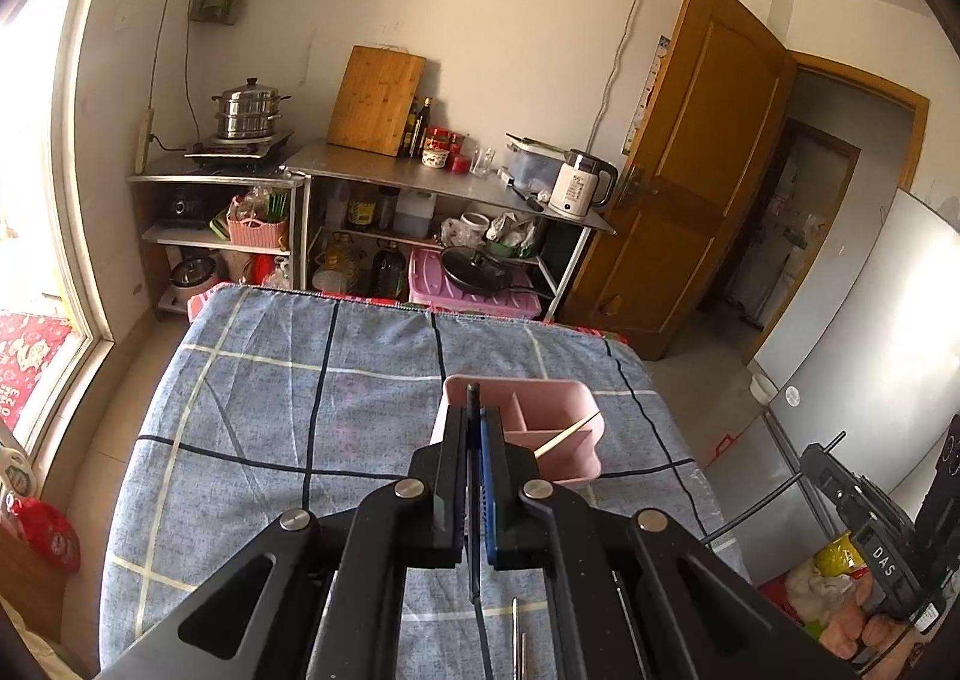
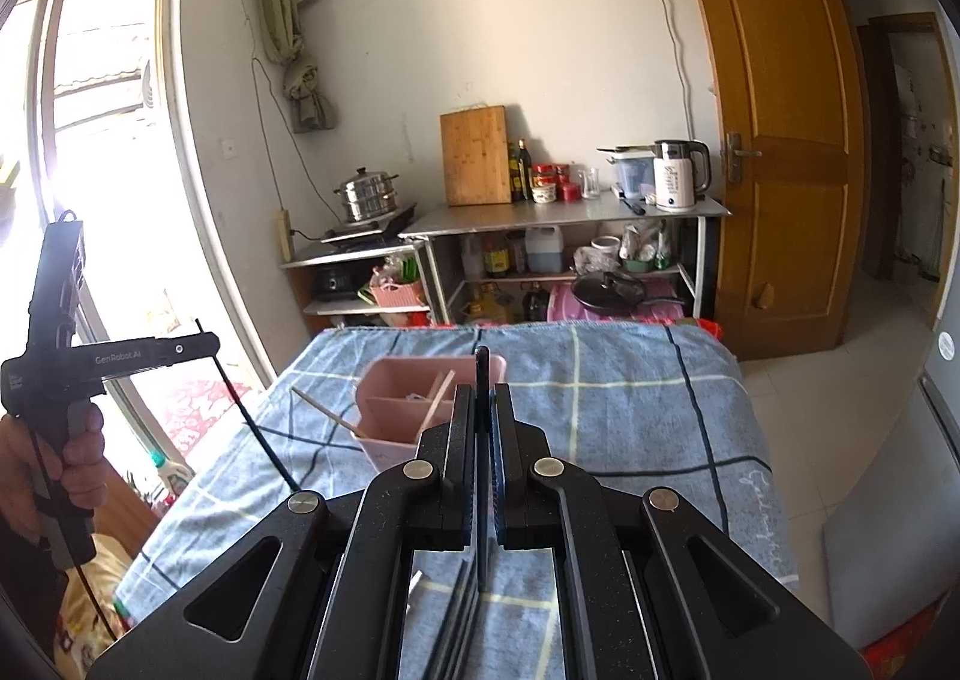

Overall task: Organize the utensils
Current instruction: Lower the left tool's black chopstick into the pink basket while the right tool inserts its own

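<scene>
Left gripper (image 1: 474,410): jaws closed on a thin black chopstick (image 1: 473,506), its tip poking out past the fingers, held above the blue checked tablecloth (image 1: 270,410). Pink utensil holder (image 1: 555,428) stands just beyond, right of centre on the table, one pale chopstick (image 1: 567,433) leaning in it. Right gripper (image 2: 482,380): jaws closed on a dark flat utensil handle (image 2: 482,476), holder just beyond, slightly left.
</scene>
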Demonstrator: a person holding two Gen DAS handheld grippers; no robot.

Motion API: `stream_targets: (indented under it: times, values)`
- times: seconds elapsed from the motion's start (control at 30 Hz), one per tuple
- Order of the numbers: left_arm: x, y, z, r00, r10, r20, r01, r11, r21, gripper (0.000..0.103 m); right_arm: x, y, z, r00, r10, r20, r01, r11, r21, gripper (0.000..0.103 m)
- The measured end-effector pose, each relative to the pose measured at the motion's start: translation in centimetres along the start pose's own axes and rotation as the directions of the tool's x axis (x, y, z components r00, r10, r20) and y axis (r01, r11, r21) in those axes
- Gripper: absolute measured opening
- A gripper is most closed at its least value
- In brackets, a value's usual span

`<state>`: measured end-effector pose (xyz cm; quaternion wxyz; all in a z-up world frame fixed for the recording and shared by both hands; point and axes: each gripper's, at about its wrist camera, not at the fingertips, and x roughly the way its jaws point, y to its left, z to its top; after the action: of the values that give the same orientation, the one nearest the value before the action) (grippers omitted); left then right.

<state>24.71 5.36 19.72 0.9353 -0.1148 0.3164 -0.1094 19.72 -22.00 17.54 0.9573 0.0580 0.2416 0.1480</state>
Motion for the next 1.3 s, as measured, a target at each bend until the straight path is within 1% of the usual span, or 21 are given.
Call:
stream_targets:
  times: [0.2, 0.33, 0.5, 0.63, 0.7, 0.8, 0.93, 1.17, 1.3]
  values:
    - [-0.8, -1.5, 2.9, 0.998, -0.038, 0.05, 0.037, 0.999, 0.012, 0.003, 1.0, 2.2, 2.2, 0.999, 0.036, 0.034, -0.035, 0.999, -0.022, 0.004]
    - [-0.4, -2.4, 4.7, 0.996, -0.047, 0.078, 0.044, 0.999, 0.029, 0.003, 2.0, 2.9, 3.9, 0.997, 0.053, 0.063, -0.053, 0.999, -0.011, 0.004]
    - [1.2, -2.5, 6.4, 0.994, -0.044, 0.102, 0.039, 0.998, 0.048, 0.003, 3.4, 3.3, 5.1, 0.994, 0.065, 0.088, -0.065, 0.998, 0.006, 0.004]
    - [3.3, -2.0, 6.7, 0.995, -0.032, 0.095, 0.027, 0.999, 0.047, 0.003, 5.0, 3.2, 6.0, 0.992, 0.067, 0.11, -0.07, 0.997, 0.026, 0.004]
    - [4.4, -1.5, 6.8, 0.995, -0.037, 0.091, 0.034, 0.999, 0.037, 0.003, 5.9, 3.2, 6.3, 0.991, 0.07, 0.113, -0.075, 0.997, 0.036, 0.004]
    - [5.6, -1.0, 6.8, 0.996, -0.032, 0.087, 0.029, 0.999, 0.037, 0.003, 7.3, 3.3, 6.3, 0.992, 0.073, 0.106, -0.078, 0.996, 0.044, 0.004]
    - [7.6, -0.4, 6.2, 0.997, -0.039, 0.061, 0.037, 0.999, 0.033, 0.003, 9.4, 3.2, 5.4, 0.995, 0.063, 0.073, -0.067, 0.997, 0.043, 0.004]
    - [11.4, 0.5, 4.1, 0.999, -0.037, -0.026, 0.038, 0.999, 0.028, 0.004, 12.4, 1.8, 2.9, 0.998, 0.062, -0.018, -0.061, 0.995, 0.077, 0.004]
    - [12.6, 1.0, 3.3, 0.998, -0.018, -0.062, 0.02, 0.999, 0.026, 0.004, 13.3, 1.7, 2.1, 0.995, 0.076, -0.064, -0.071, 0.994, 0.078, 0.004]
